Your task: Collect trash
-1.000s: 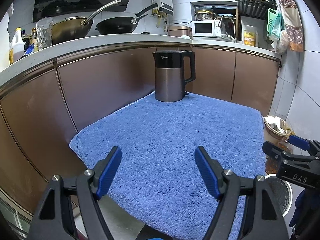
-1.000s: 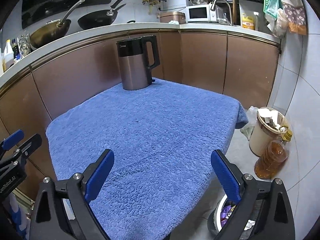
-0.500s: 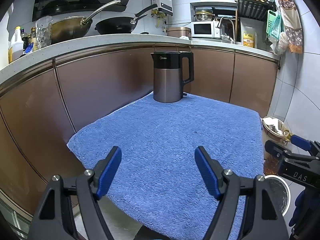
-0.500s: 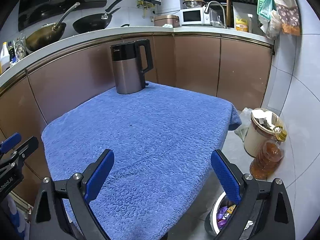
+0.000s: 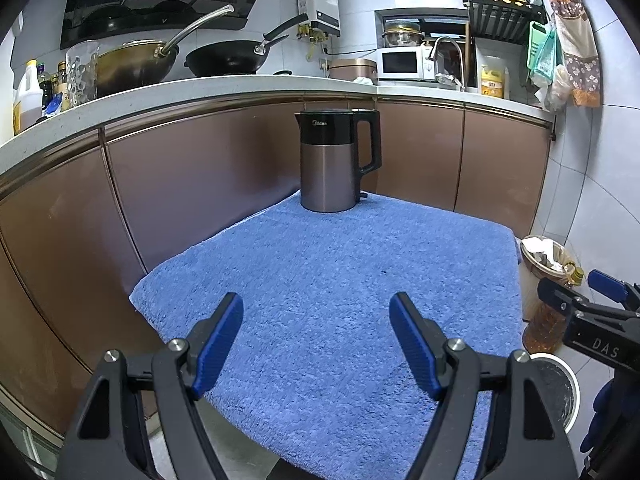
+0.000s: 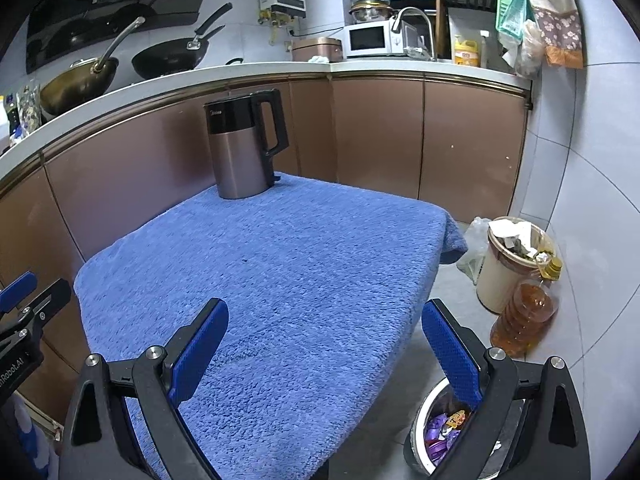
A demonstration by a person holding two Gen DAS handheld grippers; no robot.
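A blue towel covers a low table, with only a steel and black kettle standing at its far edge. My left gripper hovers open over the towel's near side, nothing between its blue pads. My right gripper is open too, over the towel's near right corner. Beneath its right finger a metal bin on the floor holds purple and coloured wrappers. In the left wrist view that bin shows at the right, below the right gripper's tip.
Brown cabinets and a white counter with pans wrap around the table. On the floor at the right stand a cream pail full of paper and an oil bottle. The left gripper's tip shows at the left.
Both views have drawn back a little from the table, so the kettle looks smaller and more of the metal bin shows under the right finger. Both grippers stay open.
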